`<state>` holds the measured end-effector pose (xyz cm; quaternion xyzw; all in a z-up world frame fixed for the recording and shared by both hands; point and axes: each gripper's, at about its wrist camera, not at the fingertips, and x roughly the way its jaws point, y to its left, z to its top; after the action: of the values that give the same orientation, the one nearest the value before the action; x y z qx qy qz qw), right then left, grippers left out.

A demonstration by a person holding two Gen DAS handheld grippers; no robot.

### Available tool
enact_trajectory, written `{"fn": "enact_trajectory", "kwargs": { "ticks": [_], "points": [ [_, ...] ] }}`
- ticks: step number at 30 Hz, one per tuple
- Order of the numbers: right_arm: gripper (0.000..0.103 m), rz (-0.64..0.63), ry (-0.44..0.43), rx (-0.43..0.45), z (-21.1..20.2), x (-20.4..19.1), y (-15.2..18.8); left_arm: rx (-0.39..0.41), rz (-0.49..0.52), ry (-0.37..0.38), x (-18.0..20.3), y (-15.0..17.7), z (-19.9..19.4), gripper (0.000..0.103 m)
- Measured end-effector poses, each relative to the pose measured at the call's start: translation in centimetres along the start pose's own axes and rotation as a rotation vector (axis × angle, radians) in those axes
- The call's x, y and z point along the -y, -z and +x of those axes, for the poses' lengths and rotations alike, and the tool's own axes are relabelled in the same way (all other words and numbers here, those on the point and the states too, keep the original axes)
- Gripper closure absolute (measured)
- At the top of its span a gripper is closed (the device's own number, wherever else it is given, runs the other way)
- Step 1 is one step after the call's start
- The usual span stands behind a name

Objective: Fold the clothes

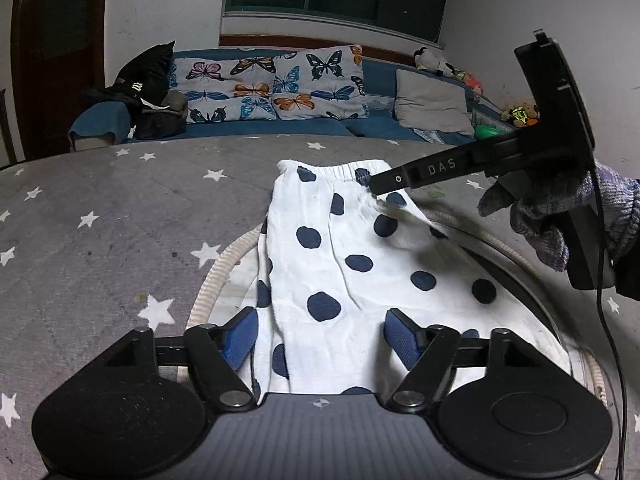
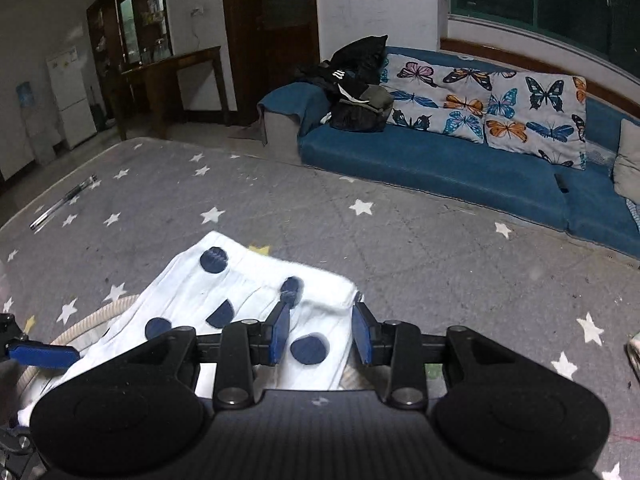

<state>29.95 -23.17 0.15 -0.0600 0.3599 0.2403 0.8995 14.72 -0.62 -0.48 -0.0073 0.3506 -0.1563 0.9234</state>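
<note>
Your left claw (image 1: 320, 340) is spread wide, blue pads either side of the polka-dot shorts (image 1: 360, 272) and not pressing on them; the cloth just lies between and under the fingers. The shorts are white with navy dots, spread flat on the grey star-print mat (image 1: 100, 220), partly over a pale ribbed hose (image 1: 212, 276) that curves round under them; elastic waistband at the far end in the left wrist view. Your right claw (image 2: 322, 332) is part-way apart over the waistband corner of the shorts, left pad over the fabric, right pad just off its edge; nothing clamped. In the left wrist view its tip sits at the waistband, touching or just above, can't tell which. Your gloved right hand (image 1: 568, 216) holds it from the right. Blue sofa (image 2: 440, 160) with butterfly cushions (image 2: 500, 108) beyond the mat.
</note>
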Motion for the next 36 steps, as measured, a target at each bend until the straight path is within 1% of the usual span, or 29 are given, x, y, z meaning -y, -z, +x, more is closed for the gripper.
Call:
{"fn": "enact_trajectory", "kwargs": {
  "ticks": [2, 3, 7, 9, 10, 11, 13, 14, 16, 18, 22, 27, 31, 36],
  "points": [
    [0.062, 0.009, 0.01, -0.017, 0.7, 0.3, -0.1, 0.0, -0.002, -0.002, 0.0, 0.0, -0.1, 0.027],
    [0.061, 0.016, 0.002, -0.026, 1.0, 0.5, -0.1, 0.001, -0.004, -0.002, 0.0, 0.0, -0.2, 0.027],
    [0.056, 0.038, -0.029, -0.016, 1.5, 0.9, -0.1, 0.004, -0.006, -0.007, -0.2, 0.0, -0.5, 0.018],
    [0.057, 0.044, -0.046, -0.009, 1.4, 1.1, 0.1, 0.003, -0.008, -0.011, -0.3, 0.0, -0.6, 0.015],
    [0.065, 0.047, -0.057, -0.007, 1.4, 1.2, 0.0, 0.003, -0.009, -0.013, -0.3, 0.0, -0.7, 0.011],
    [0.067, 0.054, -0.067, -0.007, 1.4, 1.3, 0.0, 0.003, -0.009, -0.017, -0.3, 0.0, -0.8, 0.01],
    [0.08, 0.079, -0.087, -0.008, 1.3, 1.7, 0.0, 0.006, -0.01, -0.023, -0.3, 0.0, -0.9, 0.008],
    [0.081, 0.091, -0.093, -0.007, 1.3, 1.9, 0.0, 0.006, -0.012, -0.025, -0.3, 0.1, -1.0, 0.007],
    [0.087, 0.113, -0.107, -0.003, 1.1, 2.2, -0.1, 0.009, -0.014, -0.032, -0.4, 0.2, -1.2, 0.002],
    [0.09, 0.127, -0.124, 0.01, 0.6, 2.3, -0.1, 0.011, -0.016, -0.041, -0.5, 0.3, -1.3, 0.0],
    [0.092, 0.116, -0.135, 0.038, -0.8, 1.5, -0.2, 0.01, -0.028, -0.057, -0.9, 0.3, -1.9, 0.0],
    [0.092, 0.086, -0.167, 0.071, -3.9, -0.3, -0.4, 0.009, -0.051, -0.083, -1.4, 0.8, -3.4, 0.0],
    [0.092, 0.058, -0.206, 0.092, -7.0, -2.1, -0.2, 0.02, -0.067, -0.111, -2.3, 1.6, -5.6, 0.0],
    [0.092, -0.01, -0.25, 0.099, -11.3, -5.4, 0.9, 0.041, -0.113, -0.163, -3.5, 2.8, -8.9, 0.0]
  ]
}}
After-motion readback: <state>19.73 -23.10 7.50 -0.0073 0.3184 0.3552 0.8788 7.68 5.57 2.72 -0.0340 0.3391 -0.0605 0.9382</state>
